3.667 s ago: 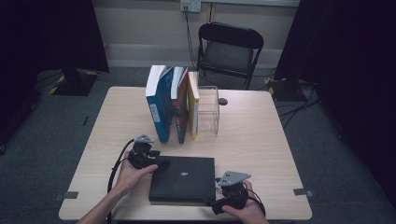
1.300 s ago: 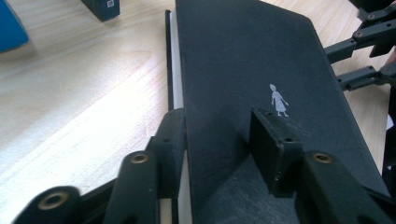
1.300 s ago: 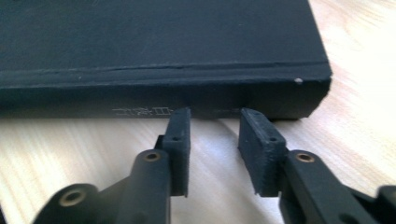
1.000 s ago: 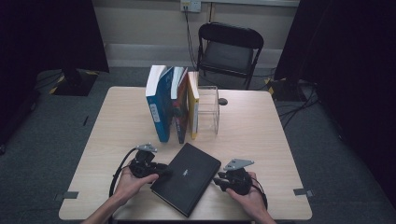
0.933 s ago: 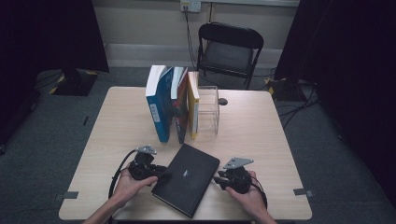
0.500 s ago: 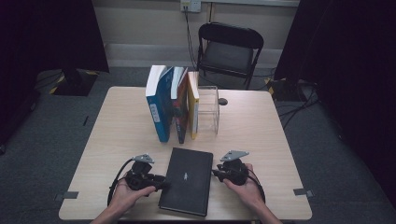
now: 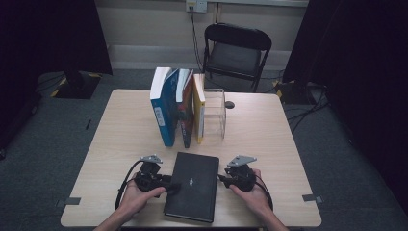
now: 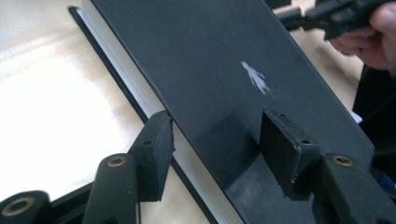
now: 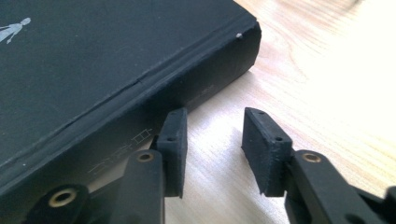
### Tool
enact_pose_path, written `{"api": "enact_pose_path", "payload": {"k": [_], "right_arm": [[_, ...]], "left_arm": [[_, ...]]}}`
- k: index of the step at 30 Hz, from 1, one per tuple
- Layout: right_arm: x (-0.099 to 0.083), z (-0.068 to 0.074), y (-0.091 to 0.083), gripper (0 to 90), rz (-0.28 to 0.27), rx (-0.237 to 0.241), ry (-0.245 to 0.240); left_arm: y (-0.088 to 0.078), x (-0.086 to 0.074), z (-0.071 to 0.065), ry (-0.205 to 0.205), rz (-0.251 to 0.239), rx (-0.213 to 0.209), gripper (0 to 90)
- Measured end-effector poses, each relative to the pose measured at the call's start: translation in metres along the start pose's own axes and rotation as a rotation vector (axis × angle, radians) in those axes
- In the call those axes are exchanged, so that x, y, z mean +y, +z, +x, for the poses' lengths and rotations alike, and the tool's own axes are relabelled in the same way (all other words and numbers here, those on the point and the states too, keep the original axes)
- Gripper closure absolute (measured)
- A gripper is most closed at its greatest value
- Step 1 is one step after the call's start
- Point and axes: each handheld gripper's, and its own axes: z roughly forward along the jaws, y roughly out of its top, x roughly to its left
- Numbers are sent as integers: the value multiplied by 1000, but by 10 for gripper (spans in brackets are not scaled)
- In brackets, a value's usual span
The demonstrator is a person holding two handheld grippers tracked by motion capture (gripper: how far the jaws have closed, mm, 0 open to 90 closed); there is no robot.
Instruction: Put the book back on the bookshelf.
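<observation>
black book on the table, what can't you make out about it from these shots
- Black book: near end, high view, cut off by the table's front edge.
- Spine lettering: right gripper view, partly behind the right gripper.
- Cover figure: left gripper view, too blurred to identify.

Flat book [image 7: 192, 185] betw. L claw [image 7: 172, 186] & R claw [image 7: 221, 179], upright books [image 7: 177, 108] behind, mid-table [image 7: 274, 139]

Left hand-held gripper [image 7: 168, 185]: held low in the left hand [image 7: 137, 197], forearm entering from the bottom edge, jaws pointing toward the right hand, parted, just been opening. Right hand-held gripper [image 7: 222, 179]: held in the right hand [image 7: 252, 195], jaws pointing toward the left hand, parted, just been opening, nothing between them.
</observation>
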Motion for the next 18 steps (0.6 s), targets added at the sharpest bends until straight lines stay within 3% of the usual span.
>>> {"api": "enact_pose_path", "payload": {"k": [2,4,7,9,13,18], "right_arm": [[0,-1,0,571,0,3,14],[-1,-2,1,558,-5,3,17],[-1,-3,1,537,-2,1,26],[-1,-3,0,524,-3,5,27],[-3,-3,-2,488,-5,15,22],[-4,1,-6,465,-6,18,12]], "left_arm": [[1,7,2,-2,0,27,431],[-1,15,5,5,-14,81,432],[0,29,11,1,9,159,418],[0,32,13,-25,-14,142,405],[6,29,9,8,1,137,390],[14,31,5,17,22,106,369]]}}
